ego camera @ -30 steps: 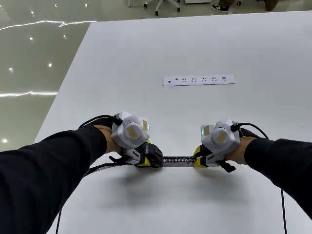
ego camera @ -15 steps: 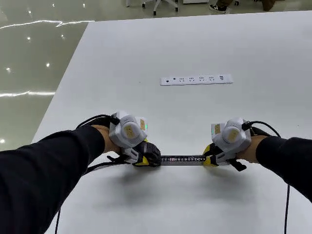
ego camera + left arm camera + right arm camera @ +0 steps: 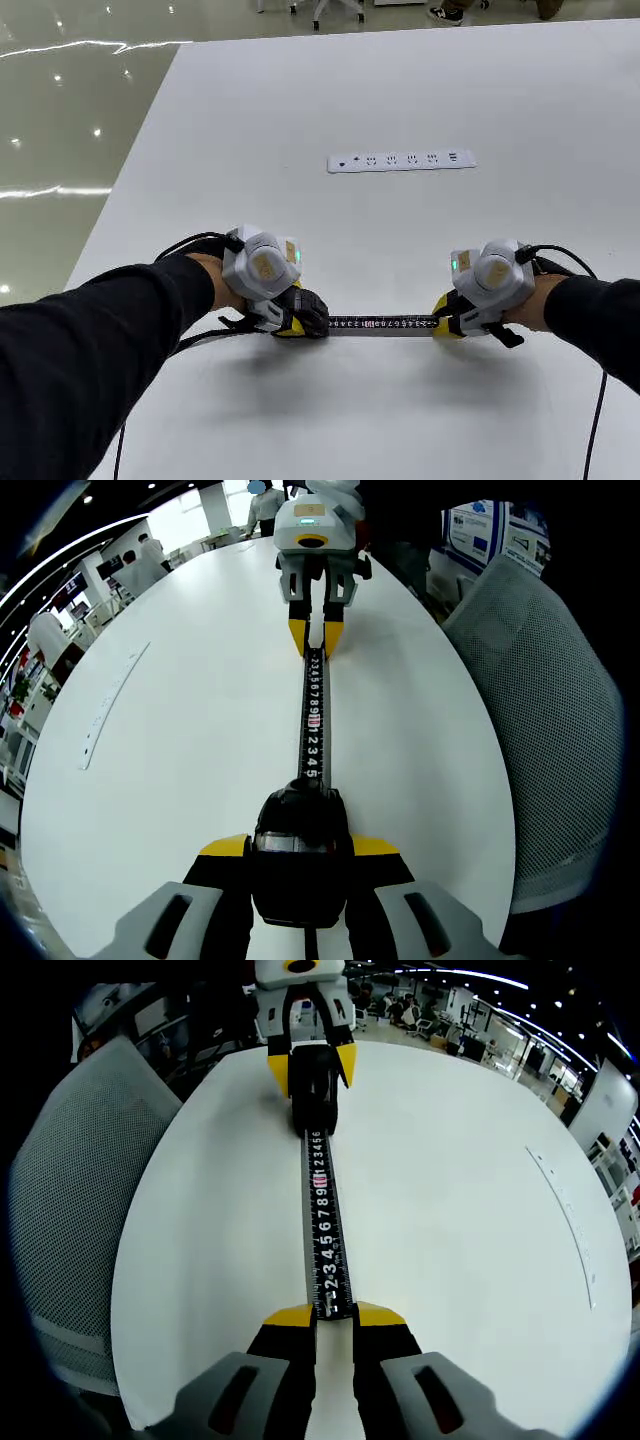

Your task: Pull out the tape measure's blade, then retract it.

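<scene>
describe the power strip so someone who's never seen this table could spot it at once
Start at the big white table. Beyond the stretched-out tape measure, toward the far edge, lies the power strip, alone. It is the one long, flat white bar with a row of dark sockets, touching nothing.

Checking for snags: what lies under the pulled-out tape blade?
Bare white table lies under the blade. The blade's tip is covered by the jaws of the right gripper.
</scene>
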`<state>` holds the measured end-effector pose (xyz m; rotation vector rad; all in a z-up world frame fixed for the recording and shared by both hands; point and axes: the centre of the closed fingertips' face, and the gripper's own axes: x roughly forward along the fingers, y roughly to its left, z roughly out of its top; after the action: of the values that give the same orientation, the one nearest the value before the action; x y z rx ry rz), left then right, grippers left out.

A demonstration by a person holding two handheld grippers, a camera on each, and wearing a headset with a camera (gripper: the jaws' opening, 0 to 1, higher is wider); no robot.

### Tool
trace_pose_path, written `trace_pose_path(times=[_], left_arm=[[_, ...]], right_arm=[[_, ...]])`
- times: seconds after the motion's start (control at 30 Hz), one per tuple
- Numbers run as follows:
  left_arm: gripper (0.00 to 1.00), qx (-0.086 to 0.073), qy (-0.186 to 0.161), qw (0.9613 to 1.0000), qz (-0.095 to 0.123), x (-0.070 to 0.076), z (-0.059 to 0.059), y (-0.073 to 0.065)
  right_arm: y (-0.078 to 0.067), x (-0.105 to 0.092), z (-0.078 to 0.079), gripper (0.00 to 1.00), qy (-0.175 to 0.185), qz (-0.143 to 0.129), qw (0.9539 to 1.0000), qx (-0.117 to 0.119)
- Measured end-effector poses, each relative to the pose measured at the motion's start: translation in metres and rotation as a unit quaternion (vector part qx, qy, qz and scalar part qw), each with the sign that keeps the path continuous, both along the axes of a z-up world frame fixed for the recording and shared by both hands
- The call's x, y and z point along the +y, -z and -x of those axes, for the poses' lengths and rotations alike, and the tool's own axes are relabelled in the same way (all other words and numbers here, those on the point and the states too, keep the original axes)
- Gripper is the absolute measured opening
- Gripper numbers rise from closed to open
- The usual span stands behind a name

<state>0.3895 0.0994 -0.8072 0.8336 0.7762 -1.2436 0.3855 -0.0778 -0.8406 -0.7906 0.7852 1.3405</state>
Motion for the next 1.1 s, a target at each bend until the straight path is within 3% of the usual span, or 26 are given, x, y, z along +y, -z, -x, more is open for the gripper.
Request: trace_pose_path(times=[0.53,0.83,1.1], left_arm=[[0.32,-0.001,-0.008,1.0000,0.002,0.000,0.000,0.000],[0.32,-0.001,-0.009,1.0000,0.002,0.001,-0.001,0.000],[0.32,-0.001,-0.011,0.9999,0.004,0.001,-0.001,0.000]], right_arm=[[-0.007,-0.044,-0.001,0.07,0.014,0.022,0.9997,-0.004],[-0.012,-0.058,0.002,0.07,0.023,0.025,0.9994,-0.006],[-0.012,-0.058,0.003,0.08,0.022,0.026,0.9994,-0.006]])
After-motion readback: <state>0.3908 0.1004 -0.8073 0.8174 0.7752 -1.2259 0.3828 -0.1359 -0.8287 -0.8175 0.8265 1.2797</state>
